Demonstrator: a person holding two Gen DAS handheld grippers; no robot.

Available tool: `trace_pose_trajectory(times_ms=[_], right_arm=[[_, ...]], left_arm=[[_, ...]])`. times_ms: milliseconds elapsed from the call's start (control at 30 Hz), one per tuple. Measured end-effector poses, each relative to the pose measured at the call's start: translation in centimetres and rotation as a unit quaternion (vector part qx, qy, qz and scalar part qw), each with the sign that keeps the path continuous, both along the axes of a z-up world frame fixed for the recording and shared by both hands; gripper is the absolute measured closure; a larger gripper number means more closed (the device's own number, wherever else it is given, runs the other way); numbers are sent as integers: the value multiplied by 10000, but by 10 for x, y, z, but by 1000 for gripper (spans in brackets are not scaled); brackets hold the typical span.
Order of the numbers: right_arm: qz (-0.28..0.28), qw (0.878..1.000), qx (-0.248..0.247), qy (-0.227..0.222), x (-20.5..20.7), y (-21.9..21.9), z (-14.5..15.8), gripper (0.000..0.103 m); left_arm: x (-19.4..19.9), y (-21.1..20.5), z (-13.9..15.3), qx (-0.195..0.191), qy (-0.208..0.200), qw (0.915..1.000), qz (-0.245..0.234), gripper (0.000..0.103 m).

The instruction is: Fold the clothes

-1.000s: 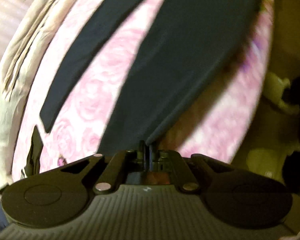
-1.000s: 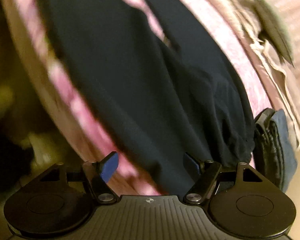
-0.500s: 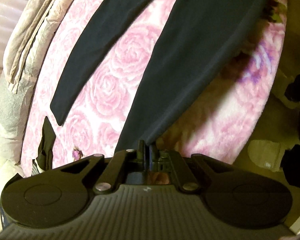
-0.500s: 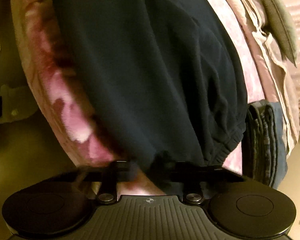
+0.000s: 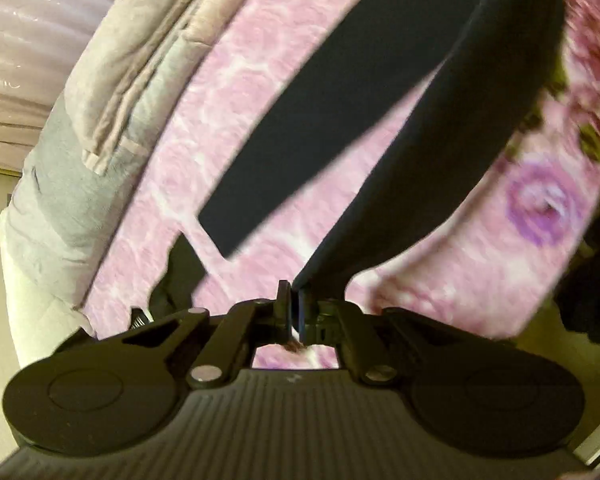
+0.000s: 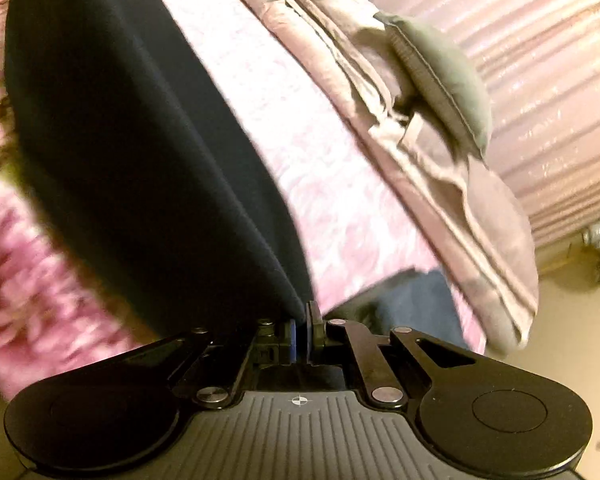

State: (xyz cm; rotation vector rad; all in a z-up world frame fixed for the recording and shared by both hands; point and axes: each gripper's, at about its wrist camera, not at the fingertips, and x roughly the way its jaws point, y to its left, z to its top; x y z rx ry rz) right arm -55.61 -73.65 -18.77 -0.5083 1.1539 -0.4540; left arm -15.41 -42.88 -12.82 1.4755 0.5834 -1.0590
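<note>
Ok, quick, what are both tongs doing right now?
Left tongs: closed on the hem of the black trousers.
Right tongs: closed on the same trousers' other end.

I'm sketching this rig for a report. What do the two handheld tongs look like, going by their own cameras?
Both look alike: the left tongs and right tongs have black linkage bars with silver rivets, two round black discs at the sides, and a ribbed dark grey body with a small round mark at its centre. Blue pads line the right fingers. No cables or sleeves show.
</note>
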Motion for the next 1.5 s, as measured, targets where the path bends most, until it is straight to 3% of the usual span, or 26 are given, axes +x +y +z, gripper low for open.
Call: trace_pose_trajectory(times_ms=[200, 467, 533, 567, 600, 633, 700, 867, 1000, 1267, 1500], right_arm=[[-108, 9994, 164, 299, 74, -66, -43, 100], [-608, 9947, 517, 644, 106, -114, -109, 99], [-757, 9926, 589, 742, 113, -124, -125, 99], [-840, 9920, 562, 763, 115, -126, -130, 97], [-933, 9917, 461, 751, 116, -125, -132, 86], [-1025, 9913, 359, 738, 117, -123, -135, 77], [-1193, 9910, 147, 587, 118, -118, -130, 42], [-1480, 9887, 225, 105, 118, -102, -104, 39], [-1345, 9891, 548, -230, 120, -64, -85, 39], [-1152, 9717, 1923, -743, 147, 22, -80, 38], [-992, 9557, 2599, -962, 191, 94, -79, 38]], left_arm=[[70, -74, -27, 350, 522, 9978, -226, 100], [150, -164, -108, 645, 749, 9938, -505, 100], [162, -183, -126, 599, 682, 9946, -504, 95], [165, -190, -134, 538, 588, 9956, -497, 88], [168, -198, -142, 471, 485, 9965, -490, 78], [171, -203, -147, 388, 426, 9974, -424, 75], [176, -211, -154, 229, 363, 9987, -264, 70], [180, -203, -155, 0, 399, 9992, 19, 67], [171, -185, -138, -162, 524, 9983, 187, 62], [163, -128, -90, -625, 624, 9923, 866, 42], [190, -126, -93, -610, 731, 9937, 591, 41]])
